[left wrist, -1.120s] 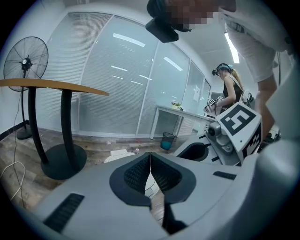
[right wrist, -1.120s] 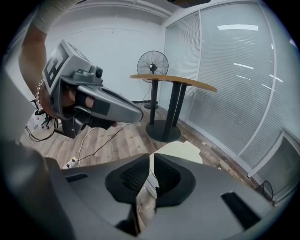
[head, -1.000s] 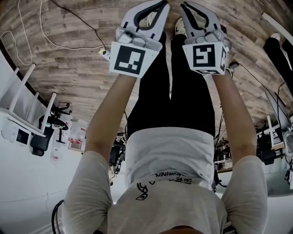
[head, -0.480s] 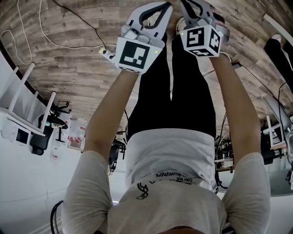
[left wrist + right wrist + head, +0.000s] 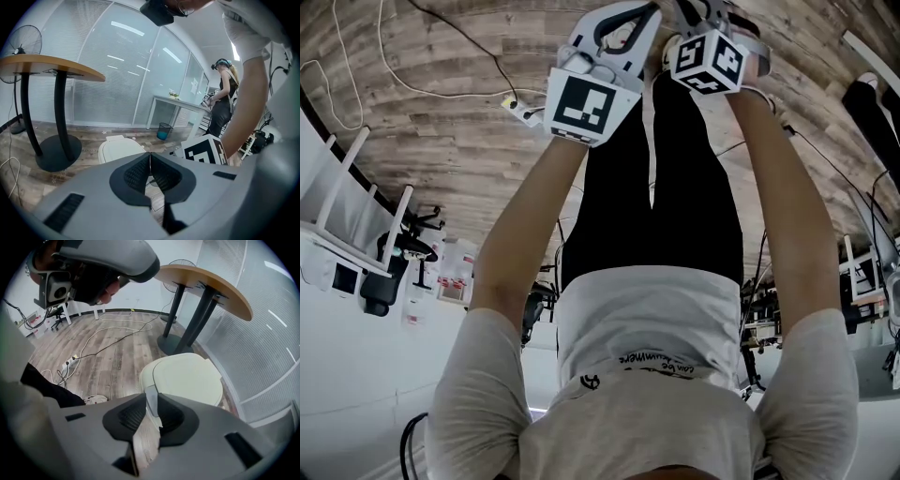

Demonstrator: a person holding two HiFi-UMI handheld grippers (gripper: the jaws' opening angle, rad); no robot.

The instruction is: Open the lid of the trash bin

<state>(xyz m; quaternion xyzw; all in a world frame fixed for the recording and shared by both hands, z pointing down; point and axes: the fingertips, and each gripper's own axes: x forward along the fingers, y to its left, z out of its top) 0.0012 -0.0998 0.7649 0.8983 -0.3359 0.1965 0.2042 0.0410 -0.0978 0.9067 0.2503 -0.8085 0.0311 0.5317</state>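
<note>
1. The pale wood-plank floor (image 5: 108, 357) is spreading out below both tools. The task's thing is standing on it.
2. The cream, round-cornered plastic trash bin (image 5: 183, 380) is sitting just ahead of and below the right tool, with its flat lid (image 5: 187, 376) lying fully closed. From the left tool the same bin (image 5: 119, 149) is lying ahead and a little to the left, farther off. The right hand is therefore the nearer one to the bin.
3. A small grey tab (image 5: 151, 401) at the bin's near edge is showing through the gap of the right tool. It is pointing back toward the tool, and I judge that neither pad is pressing on it yet.
4. The right tool (image 5: 150, 411) is standing released. Its jaws have just been opening and are gripping nothing. The left tool (image 5: 150, 159) is staying clenched, pads meeting on nothing.
5. Compared with a second ago, the head view shows the right tool rolled over and sunk toward the floor. The left tool is showing only a slight drop.
</note>
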